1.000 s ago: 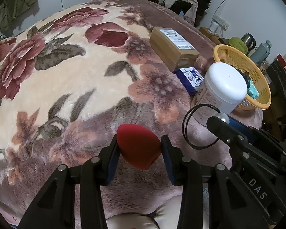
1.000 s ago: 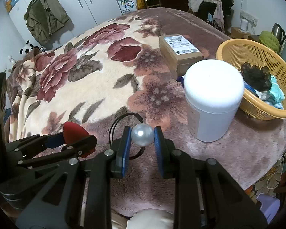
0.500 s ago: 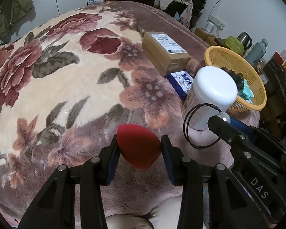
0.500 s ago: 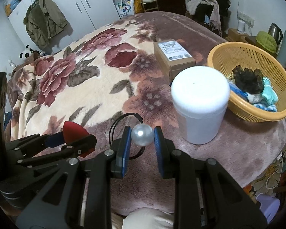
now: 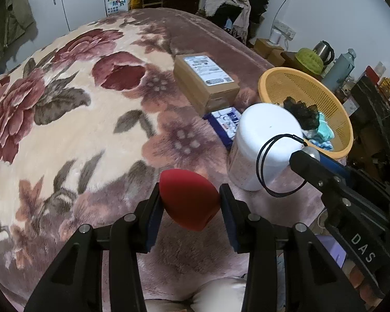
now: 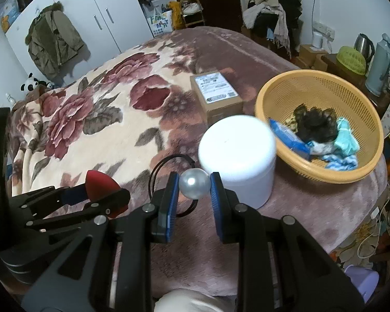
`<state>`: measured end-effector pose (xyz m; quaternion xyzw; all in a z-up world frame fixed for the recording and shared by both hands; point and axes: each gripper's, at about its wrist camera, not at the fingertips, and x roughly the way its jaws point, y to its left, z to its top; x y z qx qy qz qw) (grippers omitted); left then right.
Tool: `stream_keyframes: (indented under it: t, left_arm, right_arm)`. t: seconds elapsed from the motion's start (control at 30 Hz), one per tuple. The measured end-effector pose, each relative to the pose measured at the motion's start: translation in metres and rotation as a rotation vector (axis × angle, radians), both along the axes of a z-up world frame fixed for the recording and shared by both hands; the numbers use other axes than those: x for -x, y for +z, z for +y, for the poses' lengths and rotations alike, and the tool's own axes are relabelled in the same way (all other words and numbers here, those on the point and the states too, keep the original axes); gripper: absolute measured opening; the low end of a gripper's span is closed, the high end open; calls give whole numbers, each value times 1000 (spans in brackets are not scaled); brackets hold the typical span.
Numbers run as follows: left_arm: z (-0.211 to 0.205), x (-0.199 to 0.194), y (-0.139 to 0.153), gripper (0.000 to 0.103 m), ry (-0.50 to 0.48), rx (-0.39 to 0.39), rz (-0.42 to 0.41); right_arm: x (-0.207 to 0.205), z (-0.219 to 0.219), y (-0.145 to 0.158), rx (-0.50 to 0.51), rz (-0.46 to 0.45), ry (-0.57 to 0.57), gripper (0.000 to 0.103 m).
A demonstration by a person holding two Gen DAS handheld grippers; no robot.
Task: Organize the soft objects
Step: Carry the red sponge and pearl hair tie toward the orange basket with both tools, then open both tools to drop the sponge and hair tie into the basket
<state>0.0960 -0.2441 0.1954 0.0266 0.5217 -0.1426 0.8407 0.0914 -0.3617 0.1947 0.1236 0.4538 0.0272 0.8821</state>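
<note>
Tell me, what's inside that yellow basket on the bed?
The yellow basket holds a dark fluffy lump, a blue packet, a teal cloth and a blue-and-white cloth. Whatever lies beneath that pile is covered.

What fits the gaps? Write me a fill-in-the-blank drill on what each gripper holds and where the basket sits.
1. The left gripper is shut on a ____ teardrop sponge.
2. The right gripper pinches the ____ bead of a black hair tie.
3. The white jar stands between the right gripper and the ____ basket.
4. On top of the cardboard box is a printed ____.

Missing words: red; pearl; yellow; label
</note>
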Motion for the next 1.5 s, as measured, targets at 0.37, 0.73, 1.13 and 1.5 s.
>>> stream_keyframes:
  t: [0.37, 0.73, 1.13, 1.5]
  left_arm:
    - [-38, -15, 13, 43, -47, -5, -18]
    - [-82, -31, 19, 43, -98, -12, -24]
    - [-141, -41, 21, 43, -165, -15, -24]
    - [-188, -58, 20, 43, -200, 28, -19]
  right_arm:
    - [-8, -34, 11, 8, -23, -48, 25]
    - [-13, -77, 11, 11, -27, -107, 25]
    - [-14, -124, 12, 8, -31, -171, 25]
    - [-20, -167, 12, 29, -36, -239, 25]
